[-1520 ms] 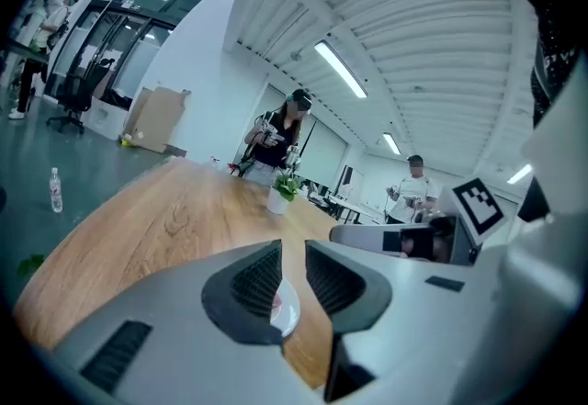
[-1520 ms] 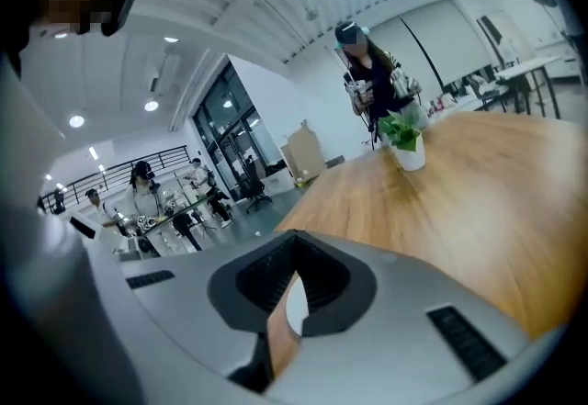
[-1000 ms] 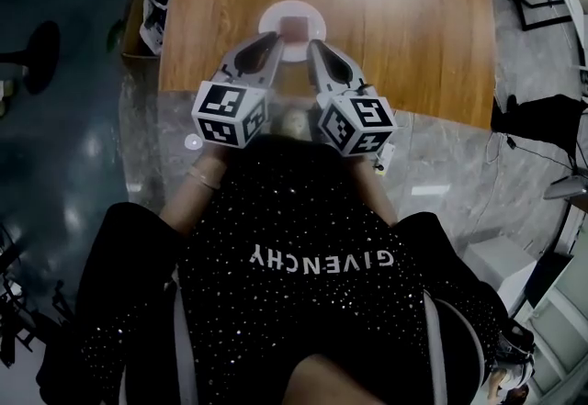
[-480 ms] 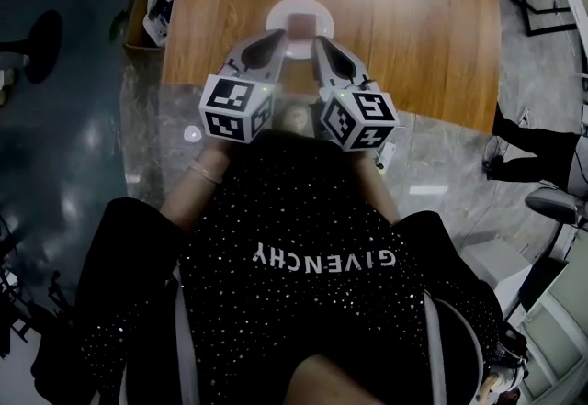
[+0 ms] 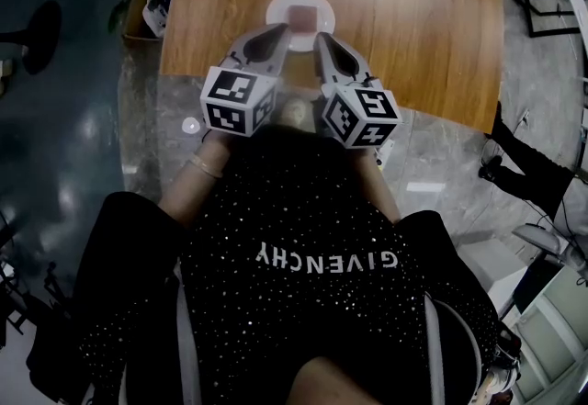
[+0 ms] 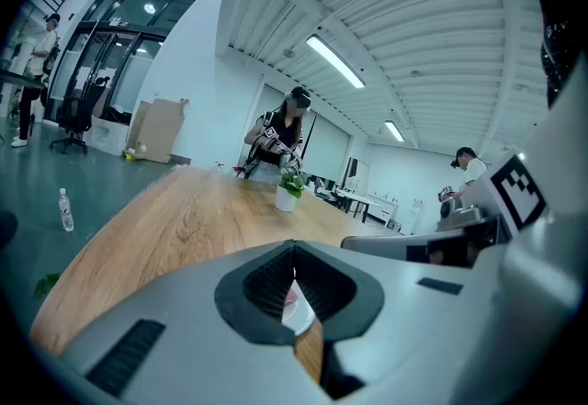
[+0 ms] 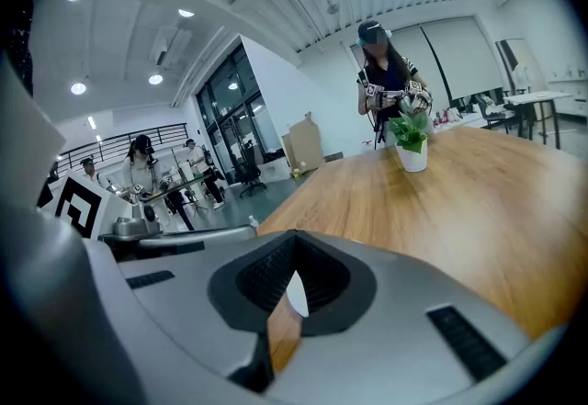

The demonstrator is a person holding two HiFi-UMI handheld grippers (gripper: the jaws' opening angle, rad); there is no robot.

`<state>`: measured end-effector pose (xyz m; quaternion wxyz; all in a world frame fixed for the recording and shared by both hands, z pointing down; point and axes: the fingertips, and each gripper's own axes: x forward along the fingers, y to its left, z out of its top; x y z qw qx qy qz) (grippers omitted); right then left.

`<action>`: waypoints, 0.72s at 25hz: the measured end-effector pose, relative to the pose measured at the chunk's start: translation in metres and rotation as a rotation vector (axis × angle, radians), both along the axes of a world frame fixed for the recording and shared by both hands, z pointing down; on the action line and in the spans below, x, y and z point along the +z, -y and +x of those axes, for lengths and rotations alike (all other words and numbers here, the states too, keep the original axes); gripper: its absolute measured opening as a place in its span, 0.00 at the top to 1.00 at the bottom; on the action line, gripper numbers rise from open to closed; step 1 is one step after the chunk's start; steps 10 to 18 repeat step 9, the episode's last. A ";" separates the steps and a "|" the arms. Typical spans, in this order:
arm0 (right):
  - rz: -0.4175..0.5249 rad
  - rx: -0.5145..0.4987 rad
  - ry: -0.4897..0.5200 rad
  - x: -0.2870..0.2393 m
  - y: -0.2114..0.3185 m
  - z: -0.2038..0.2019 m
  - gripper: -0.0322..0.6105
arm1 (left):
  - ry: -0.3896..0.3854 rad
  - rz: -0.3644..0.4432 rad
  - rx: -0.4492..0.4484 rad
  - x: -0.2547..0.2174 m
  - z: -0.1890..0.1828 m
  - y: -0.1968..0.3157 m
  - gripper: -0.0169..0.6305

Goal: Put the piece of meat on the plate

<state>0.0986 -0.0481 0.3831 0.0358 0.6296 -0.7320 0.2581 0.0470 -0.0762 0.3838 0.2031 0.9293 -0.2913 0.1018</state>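
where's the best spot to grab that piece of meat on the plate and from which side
Grip the piece of meat across two opposite straight edges, coming down from above: it looks like a flat squarish slab lying in the middle of the white plate, whose rim would likely block a level approach.

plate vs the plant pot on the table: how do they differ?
The plate is flat and low; the plant pot stands upright and taller. The plate sits close to the table's near edge; the plant pot stands far down the table. The plate carries the piece of meat; the plant pot holds a green plant. Both are white and rest on the wooden table.
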 end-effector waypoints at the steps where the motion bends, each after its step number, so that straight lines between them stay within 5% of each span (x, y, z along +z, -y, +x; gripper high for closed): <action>1: -0.001 0.003 0.001 0.000 -0.001 0.001 0.93 | 0.000 0.001 0.002 0.000 0.001 -0.001 0.96; 18: -0.009 0.008 0.009 0.004 -0.005 0.004 0.93 | 0.009 0.001 0.011 0.003 0.004 -0.005 0.96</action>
